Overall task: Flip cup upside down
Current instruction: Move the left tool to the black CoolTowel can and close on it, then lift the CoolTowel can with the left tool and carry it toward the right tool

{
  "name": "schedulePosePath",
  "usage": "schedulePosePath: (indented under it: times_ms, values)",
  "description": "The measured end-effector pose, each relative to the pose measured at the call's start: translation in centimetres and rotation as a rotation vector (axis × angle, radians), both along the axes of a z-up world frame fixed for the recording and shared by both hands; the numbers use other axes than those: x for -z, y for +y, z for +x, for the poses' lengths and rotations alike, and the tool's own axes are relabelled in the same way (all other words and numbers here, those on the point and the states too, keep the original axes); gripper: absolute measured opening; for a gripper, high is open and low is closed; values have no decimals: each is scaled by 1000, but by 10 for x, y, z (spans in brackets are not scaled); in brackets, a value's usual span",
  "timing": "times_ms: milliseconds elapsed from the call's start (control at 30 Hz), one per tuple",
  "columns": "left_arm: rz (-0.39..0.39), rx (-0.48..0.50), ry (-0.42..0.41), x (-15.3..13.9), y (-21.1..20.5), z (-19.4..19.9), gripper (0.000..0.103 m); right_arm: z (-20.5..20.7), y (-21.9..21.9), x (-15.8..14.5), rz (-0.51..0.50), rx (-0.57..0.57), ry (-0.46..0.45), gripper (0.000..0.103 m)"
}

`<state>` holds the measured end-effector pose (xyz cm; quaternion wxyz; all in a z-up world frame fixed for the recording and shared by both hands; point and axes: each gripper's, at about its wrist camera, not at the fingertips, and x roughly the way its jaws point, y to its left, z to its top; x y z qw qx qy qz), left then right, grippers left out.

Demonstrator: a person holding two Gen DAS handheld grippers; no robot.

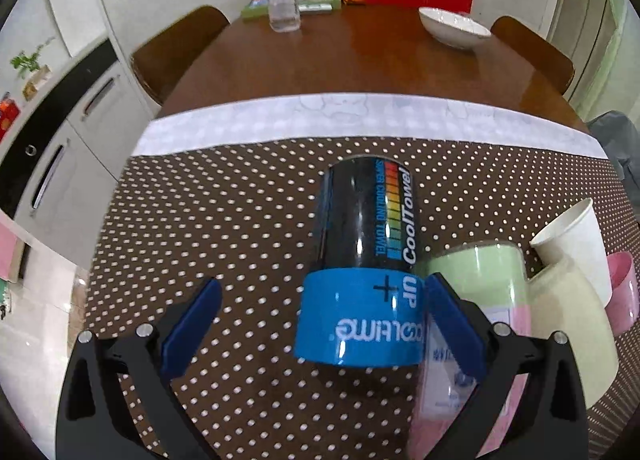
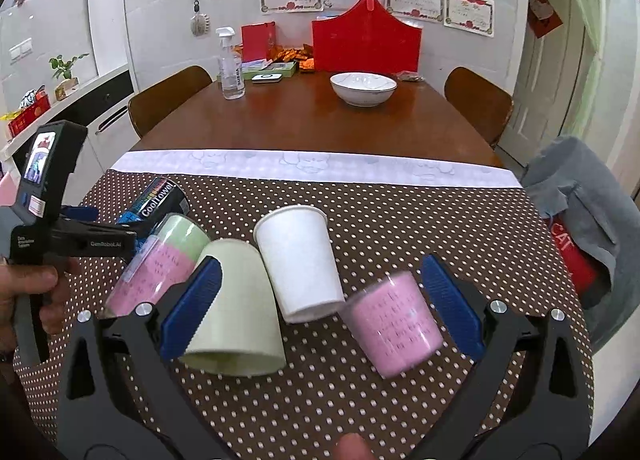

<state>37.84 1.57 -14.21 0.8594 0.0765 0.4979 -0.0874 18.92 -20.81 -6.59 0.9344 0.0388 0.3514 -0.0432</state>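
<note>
A black and blue "CoolTowel" cup [image 1: 366, 264] stands upside down on the dotted cloth between the open fingers of my left gripper [image 1: 320, 324]; the right finger is close to it, the left finger apart. It also shows in the right wrist view [image 2: 158, 199]. A green and pink cup [image 2: 160, 260], a cream cup [image 2: 236, 308] and a pink cup [image 2: 394, 324] stand upside down. A white paper cup [image 2: 300, 260] stands upright. My right gripper [image 2: 320, 312] is open above the cream, white and pink cups, holding nothing.
The brown dotted cloth [image 2: 360, 211] covers the near end of a wooden table [image 2: 320, 119]. A white bowl [image 2: 363, 88], a spray bottle [image 2: 230, 67] and a red bag [image 2: 366, 43] stand at the far end. Chairs flank the table; grey clothing [image 2: 572, 195] hangs at right.
</note>
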Motion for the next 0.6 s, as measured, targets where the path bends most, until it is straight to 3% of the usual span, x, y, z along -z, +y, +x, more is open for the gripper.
schedulePosePath:
  times_ms: [133,200,233,267,467,600]
  values:
    - [-32,2,56,10,0,16,96,11,-4,11,17,-3,23,97]
    - [-70,20,99,18,1,23,82,12,-7,14,30,2,22,97]
    - [-116,24,127,21,3,27,69,12,-8,15,37,6,21,97]
    - [-132,24,144,23,4,31,67,11,-8,16,41,8,20,97]
    - [-109,24,121,22,4,32,66,11,-15,17,76,17,17,97]
    - [-149,-15,95,13,21,21,66,4,-13,12,75,11,2,97]
